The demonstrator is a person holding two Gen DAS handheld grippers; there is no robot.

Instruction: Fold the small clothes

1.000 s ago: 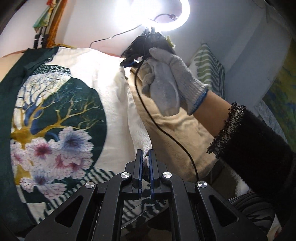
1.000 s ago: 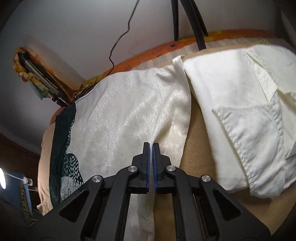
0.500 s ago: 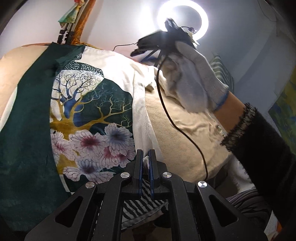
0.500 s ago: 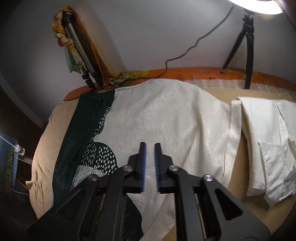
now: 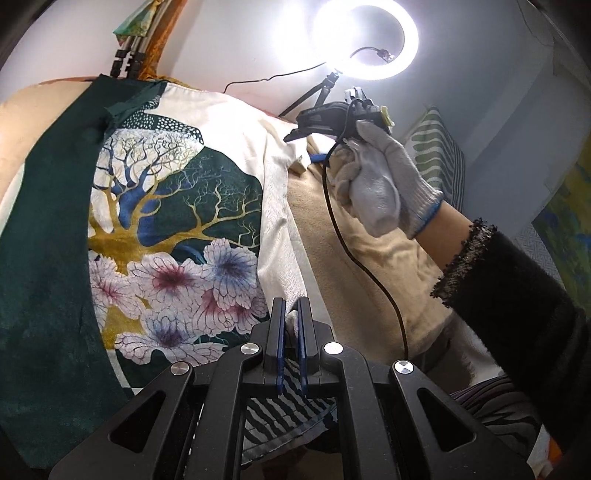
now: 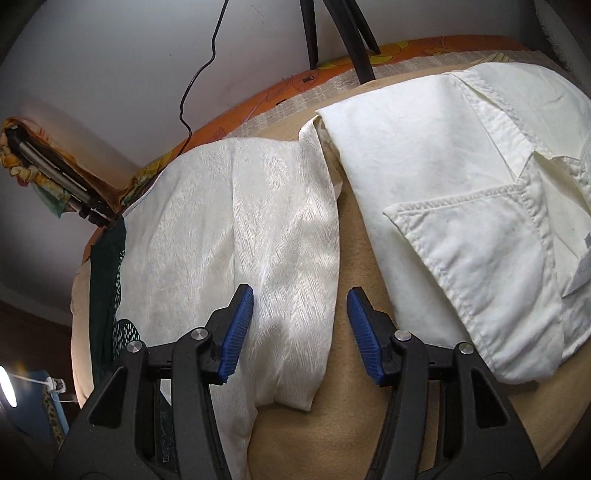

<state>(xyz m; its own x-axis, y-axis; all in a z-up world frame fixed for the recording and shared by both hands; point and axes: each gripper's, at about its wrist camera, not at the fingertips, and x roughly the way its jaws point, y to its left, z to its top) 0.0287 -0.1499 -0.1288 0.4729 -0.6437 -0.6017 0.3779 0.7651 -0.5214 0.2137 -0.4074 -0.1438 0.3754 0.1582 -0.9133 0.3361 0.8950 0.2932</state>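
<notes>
The printed garment (image 5: pixel 173 221) lies spread on the tan bed cover (image 6: pixel 354 258), and it is the landmark here: its dark green side runs out of the left wrist view at the left, and its striped lower hem disappears under the black body of the left gripper (image 5: pixel 290 317). That gripper's blue-lined fingers stand nearly together with a bit of the garment's cream edge pinched between them, though how firmly they bite is hard to make out. The far end of the same cream border sits under the right gripper (image 6: pixel 299 325), whose fingers (image 6: pixel 236 332) are spread wide apart, one over the cream cloth and the other over bare cover just right of the garment's edge; whether they touch the fabric cannot be told. The gloved right hand (image 5: pixel 384 184) and a black cable (image 5: pixel 354 258) hide part of the cover right of the garment. Right of the garment, across a strip of bare tan cover, rests a folded white shirt (image 6: pixel 461 206), cut off at the frame's right side. Beyond the garment's far edge stand a tripod (image 6: pixel 332 33) and a lit ring light (image 5: pixel 365 37) against the wall.
</notes>
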